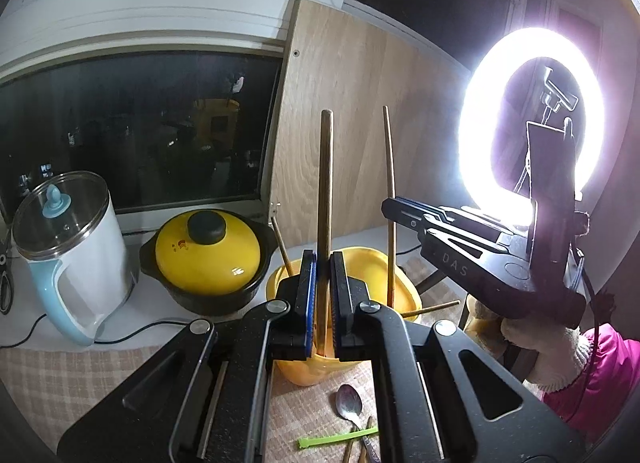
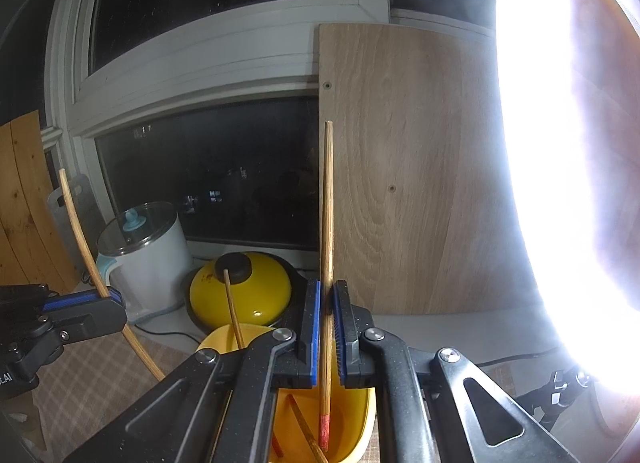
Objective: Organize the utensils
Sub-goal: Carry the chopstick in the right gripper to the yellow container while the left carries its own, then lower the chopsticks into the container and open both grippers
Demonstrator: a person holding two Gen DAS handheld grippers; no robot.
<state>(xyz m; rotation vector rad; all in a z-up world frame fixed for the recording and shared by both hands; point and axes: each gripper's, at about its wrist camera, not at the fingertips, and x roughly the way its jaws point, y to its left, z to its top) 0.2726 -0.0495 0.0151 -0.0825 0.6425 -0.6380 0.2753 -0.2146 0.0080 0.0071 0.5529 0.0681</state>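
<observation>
kettle [image 1: 68, 255]: white and blue, glass lid, well to the left of the yellow tub [image 1: 360, 263].
clay pot [image 1: 208, 259]: black with a yellow lid, just left of the tub, near its rim.
left tongs [image 1: 323, 295]: closed tight on an upright wooden chopstick [image 1: 325, 199], whose lower end dips into the tub.
yellow tub: holds other chopsticks leaning inside.
right tongs [image 2: 327, 333]: pinched shut on a second chopstick [image 2: 327, 223], upright, red tip inside the tub.
spoon [image 1: 349, 407]: lies on the checked cloth [image 1: 60, 375] in front of the tub, beside a green strip [image 1: 338, 438].
ring light [image 1: 532, 123]: glaring, right of the tub.
</observation>
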